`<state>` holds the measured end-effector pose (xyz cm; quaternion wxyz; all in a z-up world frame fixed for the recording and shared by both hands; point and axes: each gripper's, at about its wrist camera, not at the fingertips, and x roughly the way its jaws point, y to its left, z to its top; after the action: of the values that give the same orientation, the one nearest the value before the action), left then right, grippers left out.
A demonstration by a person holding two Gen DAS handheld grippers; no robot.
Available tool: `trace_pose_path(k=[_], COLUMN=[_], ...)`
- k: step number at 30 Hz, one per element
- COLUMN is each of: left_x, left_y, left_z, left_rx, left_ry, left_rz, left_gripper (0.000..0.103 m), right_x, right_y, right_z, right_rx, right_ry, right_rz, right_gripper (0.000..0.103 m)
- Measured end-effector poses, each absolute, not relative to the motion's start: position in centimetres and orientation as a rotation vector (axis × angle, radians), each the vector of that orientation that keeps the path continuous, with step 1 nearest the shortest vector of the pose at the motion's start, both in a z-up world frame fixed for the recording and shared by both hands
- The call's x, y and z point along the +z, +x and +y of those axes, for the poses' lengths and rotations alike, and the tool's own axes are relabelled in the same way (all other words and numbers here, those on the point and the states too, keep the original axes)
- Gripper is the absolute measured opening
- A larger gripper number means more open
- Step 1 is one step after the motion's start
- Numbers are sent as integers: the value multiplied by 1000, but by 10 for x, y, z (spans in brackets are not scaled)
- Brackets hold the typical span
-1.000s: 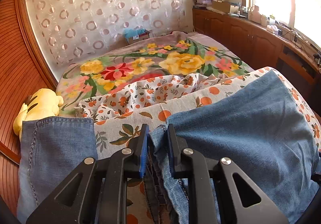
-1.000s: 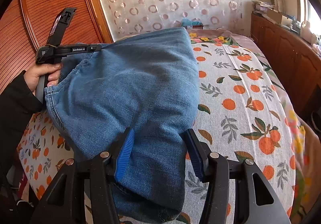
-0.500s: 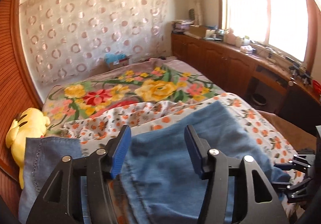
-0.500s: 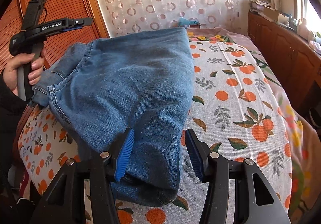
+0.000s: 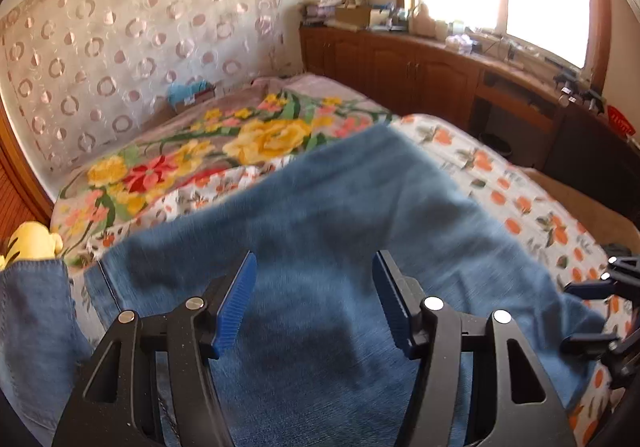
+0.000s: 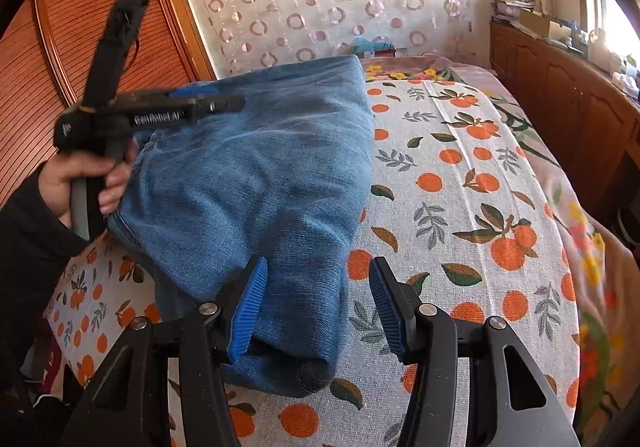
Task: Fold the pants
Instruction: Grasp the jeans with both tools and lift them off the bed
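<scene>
Folded jeans (image 6: pixel 256 183) lay on the orange-print bedsheet (image 6: pixel 460 207), both grippers open.
The denim looked heavy, soft and floppy; its thick folded edge seemed best to grasp. The left gripper (image 5: pixel 314 301) had just opened and held nothing; the right gripper (image 6: pixel 318 305) stood wide, not pressing.

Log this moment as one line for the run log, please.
step: fold pants | left gripper: open, jaws just opened, above jeans | right gripper: open, straddling the jeans' folded edge | surface: orange-print sheet

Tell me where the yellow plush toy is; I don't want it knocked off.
In the left wrist view, the yellow plush toy sits at the far left edge, beside the floral blanket.
</scene>
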<state>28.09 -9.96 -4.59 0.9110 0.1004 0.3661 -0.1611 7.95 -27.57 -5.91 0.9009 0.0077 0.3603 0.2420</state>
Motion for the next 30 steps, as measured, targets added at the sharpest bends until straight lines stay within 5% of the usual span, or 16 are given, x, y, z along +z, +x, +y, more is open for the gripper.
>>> trace_pose_path(k=[30], left_x=[-28], left_y=[301], left_z=[-197], left_rx=[-415], left_ry=[355], left_rz=[838], left_gripper=[61], right_x=[-65], right_y=[71], right_z=[-279], right_rx=[493], right_ry=[45], right_rz=[744], right_gripper=[55])
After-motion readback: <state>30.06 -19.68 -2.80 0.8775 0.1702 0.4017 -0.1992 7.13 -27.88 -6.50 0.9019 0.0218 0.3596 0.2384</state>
